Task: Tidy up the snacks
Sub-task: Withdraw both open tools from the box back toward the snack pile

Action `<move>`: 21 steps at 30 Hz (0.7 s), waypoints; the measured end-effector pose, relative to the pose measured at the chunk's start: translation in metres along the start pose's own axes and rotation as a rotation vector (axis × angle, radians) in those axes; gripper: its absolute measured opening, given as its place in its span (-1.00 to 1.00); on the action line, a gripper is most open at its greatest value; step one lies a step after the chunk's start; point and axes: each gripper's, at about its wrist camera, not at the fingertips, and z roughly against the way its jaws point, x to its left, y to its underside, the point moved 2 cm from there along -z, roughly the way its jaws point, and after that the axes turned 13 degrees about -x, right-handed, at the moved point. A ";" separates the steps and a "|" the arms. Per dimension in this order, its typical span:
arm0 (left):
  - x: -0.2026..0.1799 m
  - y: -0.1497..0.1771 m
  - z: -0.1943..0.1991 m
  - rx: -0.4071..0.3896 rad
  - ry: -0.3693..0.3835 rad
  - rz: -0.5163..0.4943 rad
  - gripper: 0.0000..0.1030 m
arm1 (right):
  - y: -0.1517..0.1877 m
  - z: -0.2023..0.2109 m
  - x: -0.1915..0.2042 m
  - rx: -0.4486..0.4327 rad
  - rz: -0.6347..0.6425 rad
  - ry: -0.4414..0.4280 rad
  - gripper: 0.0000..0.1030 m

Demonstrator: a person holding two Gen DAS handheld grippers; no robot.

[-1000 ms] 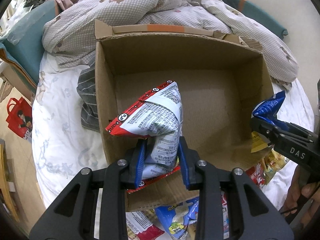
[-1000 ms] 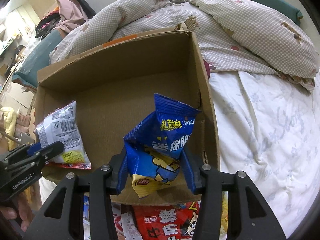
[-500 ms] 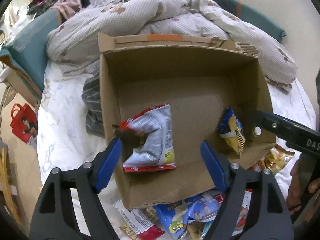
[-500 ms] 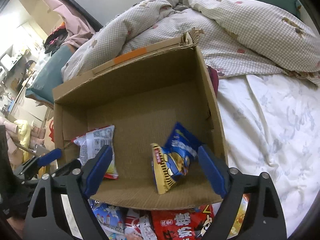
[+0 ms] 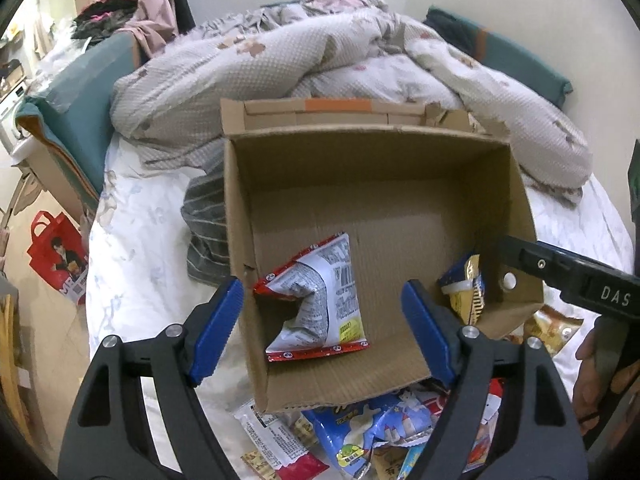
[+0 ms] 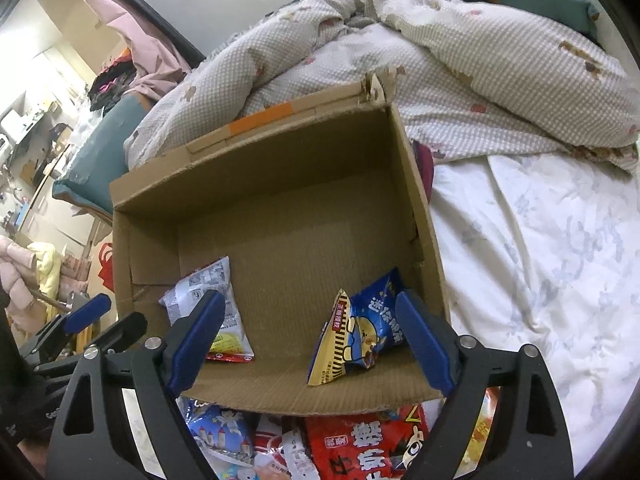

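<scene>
An open cardboard box lies on the bed. Inside it near the front lie a white-and-red snack bag on the left and a blue-and-yellow snack bag on the right. My left gripper is open and empty, above the box's front edge over the white bag. My right gripper is open and empty, just in front of the blue bag; it also shows at the right of the left wrist view.
Several loose snack packets lie on the bed in front of the box. A crumpled checked duvet is piled behind it. White sheet lies to the right. A striped cloth lies left of the box.
Both grippers opened and let their bags drop into the box, then pulled back toward the front edge. The two bags now lie on the box floor.
</scene>
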 end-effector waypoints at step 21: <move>0.028 0.029 0.086 -0.051 -0.071 0.094 0.53 | 0.043 0.094 0.020 -0.040 0.034 -0.038 0.74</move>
